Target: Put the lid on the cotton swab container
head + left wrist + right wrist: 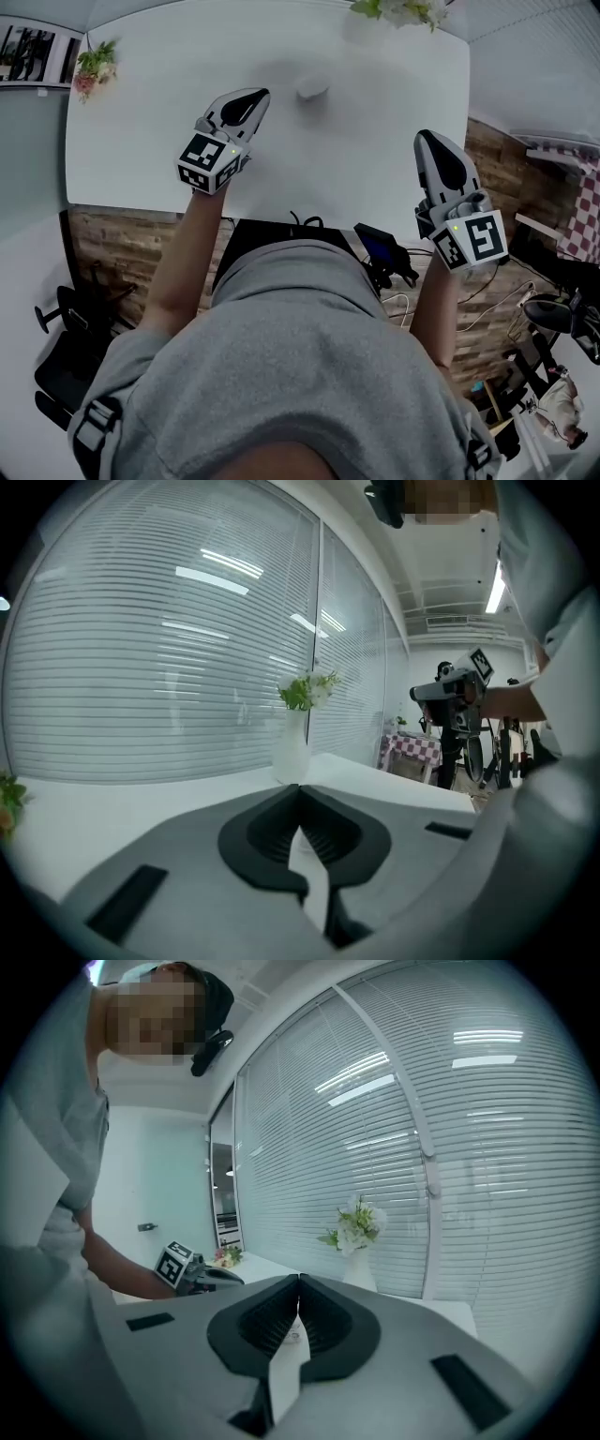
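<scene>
A small white round container (312,91) stands on the white table (141,159), towards its far side. I cannot tell its lid apart from its body. My left gripper (258,95) hovers just left of the container, apart from it, shut with nothing between its fingers (300,789). My right gripper (424,137) is over the table's right part, well clear of the container. It is shut too, its tips meeting with nothing held (300,1277). The right gripper view also catches the left gripper (202,1279), and the left gripper view catches the right gripper (450,691).
A white vase of flowers (403,9) (292,742) (356,1241) stands at the table's far edge. A small pink-flowered plant (94,66) sits at the far left corner. Window blinds run behind the table. Chairs and cables lie on the floor near me.
</scene>
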### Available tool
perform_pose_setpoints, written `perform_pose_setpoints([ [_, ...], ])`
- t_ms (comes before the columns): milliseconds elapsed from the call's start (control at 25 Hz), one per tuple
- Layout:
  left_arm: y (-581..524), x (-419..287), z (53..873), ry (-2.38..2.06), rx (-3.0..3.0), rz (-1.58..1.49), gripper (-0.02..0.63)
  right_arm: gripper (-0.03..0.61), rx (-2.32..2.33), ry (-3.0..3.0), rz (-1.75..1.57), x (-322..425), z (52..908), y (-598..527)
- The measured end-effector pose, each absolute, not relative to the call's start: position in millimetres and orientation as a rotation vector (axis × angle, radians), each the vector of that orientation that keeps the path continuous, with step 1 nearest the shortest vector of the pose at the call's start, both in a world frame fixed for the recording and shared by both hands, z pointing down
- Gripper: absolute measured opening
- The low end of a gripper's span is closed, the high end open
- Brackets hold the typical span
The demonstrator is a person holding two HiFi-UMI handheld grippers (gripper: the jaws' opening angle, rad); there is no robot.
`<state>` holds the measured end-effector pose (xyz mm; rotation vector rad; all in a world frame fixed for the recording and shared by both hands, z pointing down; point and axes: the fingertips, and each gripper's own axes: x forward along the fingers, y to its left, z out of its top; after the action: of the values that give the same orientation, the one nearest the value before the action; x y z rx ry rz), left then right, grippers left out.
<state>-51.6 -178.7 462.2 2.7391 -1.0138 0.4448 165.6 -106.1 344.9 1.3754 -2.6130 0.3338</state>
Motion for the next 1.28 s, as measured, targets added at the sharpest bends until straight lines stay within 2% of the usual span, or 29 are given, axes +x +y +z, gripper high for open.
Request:
perform_pose_setpoints([
  [880, -161, -97, 330, -1.306, 2.785, 0.179, 0.006, 0.025, 1.687, -2.695, 0.219, 186, 279, -105],
  [1280, -157, -102, 300, -1.334, 2.823, 0.117, 0.006, 0.025, 1.715, -2.704, 0.161, 184, 261, -102],
])
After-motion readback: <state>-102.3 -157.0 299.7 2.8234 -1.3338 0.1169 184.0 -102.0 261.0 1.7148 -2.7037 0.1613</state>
